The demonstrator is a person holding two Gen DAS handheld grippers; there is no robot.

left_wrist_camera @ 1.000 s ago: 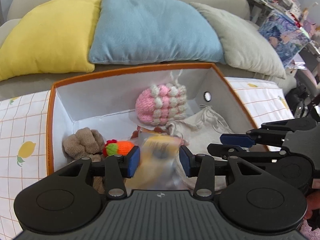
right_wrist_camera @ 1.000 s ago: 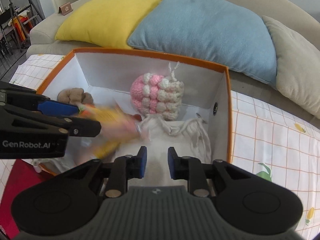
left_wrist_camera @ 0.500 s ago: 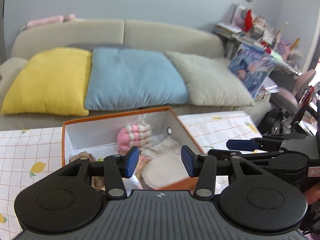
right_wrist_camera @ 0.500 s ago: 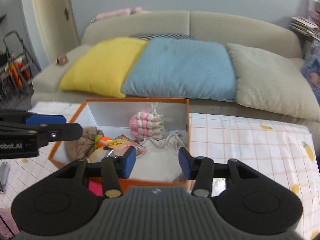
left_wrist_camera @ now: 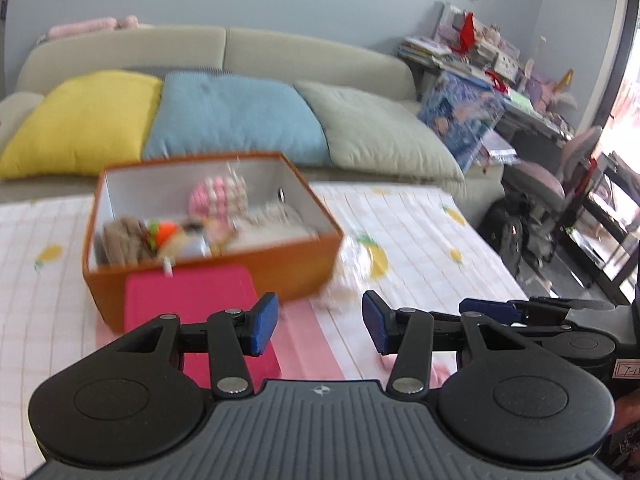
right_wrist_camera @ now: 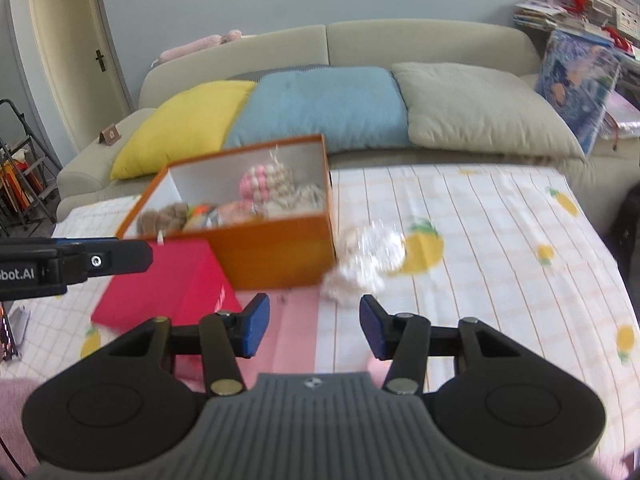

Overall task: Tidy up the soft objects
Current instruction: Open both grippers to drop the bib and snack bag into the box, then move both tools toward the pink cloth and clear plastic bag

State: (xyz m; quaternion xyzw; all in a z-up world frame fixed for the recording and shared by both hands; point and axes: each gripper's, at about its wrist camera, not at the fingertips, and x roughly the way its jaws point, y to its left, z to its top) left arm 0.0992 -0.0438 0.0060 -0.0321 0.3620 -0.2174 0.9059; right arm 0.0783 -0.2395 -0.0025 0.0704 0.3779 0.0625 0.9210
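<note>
An orange box (left_wrist_camera: 224, 272) (right_wrist_camera: 276, 248) stands on the tablecloth and holds a pink-white knitted ball (left_wrist_camera: 218, 198) (right_wrist_camera: 264, 182), a brown plush (left_wrist_camera: 122, 238) (right_wrist_camera: 164, 216), an orange toy (left_wrist_camera: 166, 232), a yellow packet and a beige cloth bag (left_wrist_camera: 276, 220). A clear wrapped soft item (left_wrist_camera: 344, 276) (right_wrist_camera: 364, 260) lies on the cloth beside the box's right corner. My left gripper (left_wrist_camera: 318, 328) is open and empty, pulled back from the box. My right gripper (right_wrist_camera: 314, 326) is open and empty, just short of the wrapped item.
A red box (left_wrist_camera: 192, 304) (right_wrist_camera: 168, 284) lies in front of the orange box. A sofa with yellow (right_wrist_camera: 188, 124), blue (right_wrist_camera: 324, 104) and grey (right_wrist_camera: 480, 108) cushions stands behind. Cluttered shelves and a chair (left_wrist_camera: 548, 176) are at the right.
The left gripper let go of the yellow packet in the box. Both grippers pulled back and up from the box, and the right one opened wider.
</note>
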